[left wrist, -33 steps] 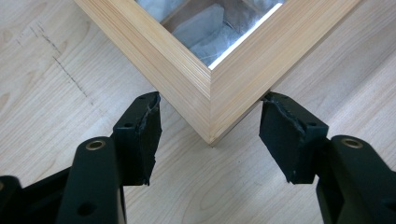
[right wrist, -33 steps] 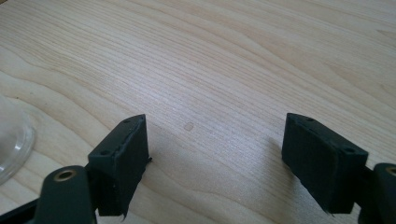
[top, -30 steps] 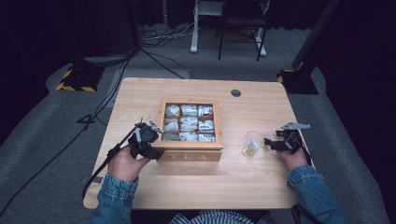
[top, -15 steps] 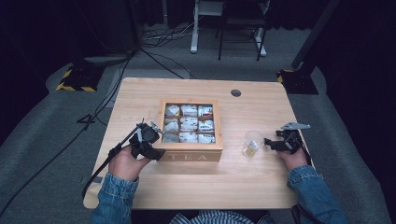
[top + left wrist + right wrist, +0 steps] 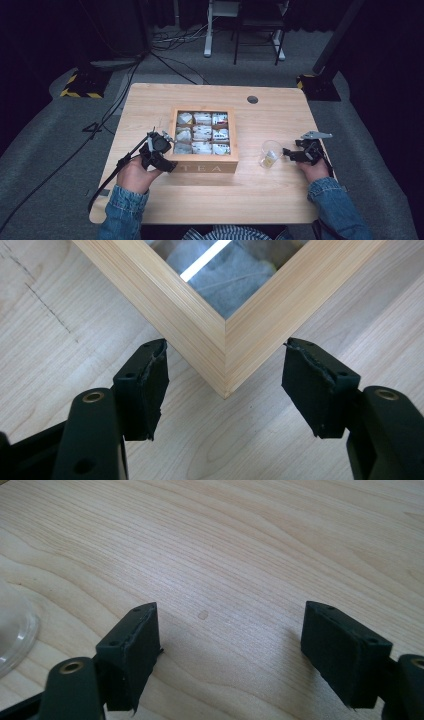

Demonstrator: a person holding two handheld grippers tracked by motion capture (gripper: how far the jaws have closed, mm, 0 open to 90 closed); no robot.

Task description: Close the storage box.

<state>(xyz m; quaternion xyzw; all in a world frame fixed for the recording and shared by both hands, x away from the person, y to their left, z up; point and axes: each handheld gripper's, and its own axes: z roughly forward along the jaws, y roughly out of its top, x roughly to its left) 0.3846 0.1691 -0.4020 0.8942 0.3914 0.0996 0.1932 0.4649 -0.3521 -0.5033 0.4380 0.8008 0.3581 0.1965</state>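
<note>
A wooden tea box marked TEA sits at the table's middle, its glass lid down over several compartments of tea bags. My left gripper is open at the box's front left corner; in the left gripper view that corner lies between the two jaws of my left gripper, untouched. A clear plastic cup with a small yellowish thing inside stands right of the box. My right gripper is open just right of the cup, low over bare wood; the cup's rim shows at the left edge.
The wooden table has a round cable hole at the back right. Cables trail off the table's left side. Dark floor, a yellow-black striped block and chair legs lie beyond the table.
</note>
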